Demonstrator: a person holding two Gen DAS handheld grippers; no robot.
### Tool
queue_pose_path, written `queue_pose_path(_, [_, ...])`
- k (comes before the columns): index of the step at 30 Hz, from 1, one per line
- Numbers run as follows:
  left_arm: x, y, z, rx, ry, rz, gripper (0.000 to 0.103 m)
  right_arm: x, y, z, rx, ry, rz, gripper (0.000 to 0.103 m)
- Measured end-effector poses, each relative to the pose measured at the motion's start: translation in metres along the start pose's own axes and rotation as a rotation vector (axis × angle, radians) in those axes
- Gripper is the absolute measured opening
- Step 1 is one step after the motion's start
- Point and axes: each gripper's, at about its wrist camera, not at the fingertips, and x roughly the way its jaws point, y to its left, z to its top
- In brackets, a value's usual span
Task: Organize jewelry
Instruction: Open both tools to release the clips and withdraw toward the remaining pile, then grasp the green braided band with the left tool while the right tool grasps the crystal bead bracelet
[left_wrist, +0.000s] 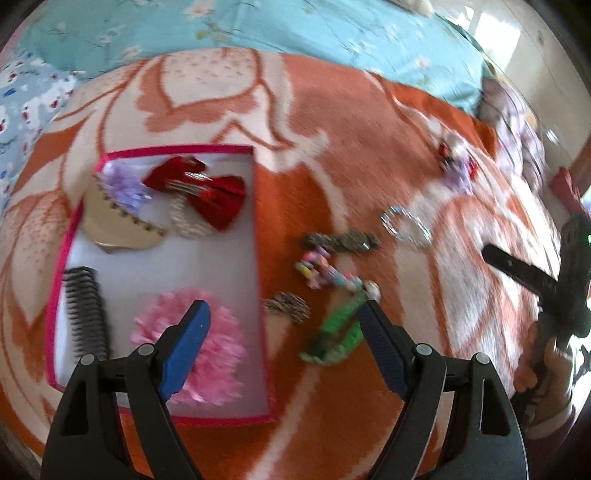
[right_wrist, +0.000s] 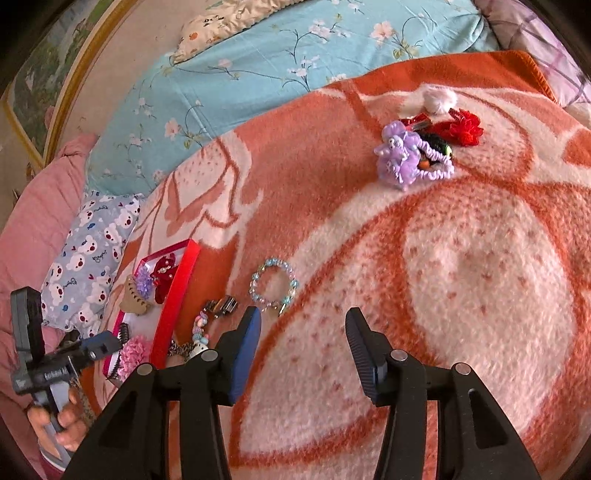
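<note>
a home bedroom: orange blanket (right_wrist: 443, 277) over floral bedsheet (right_wrist: 258, 55), bear-print pillow (right_wrist: 88, 251).

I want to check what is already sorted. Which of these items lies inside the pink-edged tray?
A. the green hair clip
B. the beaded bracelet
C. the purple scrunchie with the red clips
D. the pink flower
D: the pink flower lies inside the tray, beside the black comb.
</note>
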Motion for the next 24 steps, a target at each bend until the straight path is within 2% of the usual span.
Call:
queue_pose_path(7, [0.010,-0.027,-0.018,0.044,0.029,-0.042,0.083,0.012,0.009,-0.003,-0.028,0.024,0.002,0.050])
queue_pose_path(13, [0.031,-0.043,-0.025,0.100,0.062,-0.016,0.083,0.034,0.021,0.001,-0.078,0.058,-0.017,0.050])
queue_pose_path(20, [0.063,-0.049,-0.022,0.121,0.109,-0.003,0.083,0.070,0.033,0.013,-0.153,0.099,-0.088,0.050])
queue_pose_path(21, [0.068,-0.049,-0.022,0.119,0.118,-0.014,0.076,0.074,0.032,0.014,-0.162,0.105,-0.096,0.050])
queue_pose_path(22, [0.072,-0.049,-0.022,0.112,0.127,-0.030,0.056,0.080,0.033,0.014,-0.174,0.114,-0.108,0.050])
queue_pose_path(24, [0.078,-0.049,-0.022,0.092,0.156,-0.090,0.041,0.088,0.034,0.014,-0.196,0.120,-0.130,0.050])
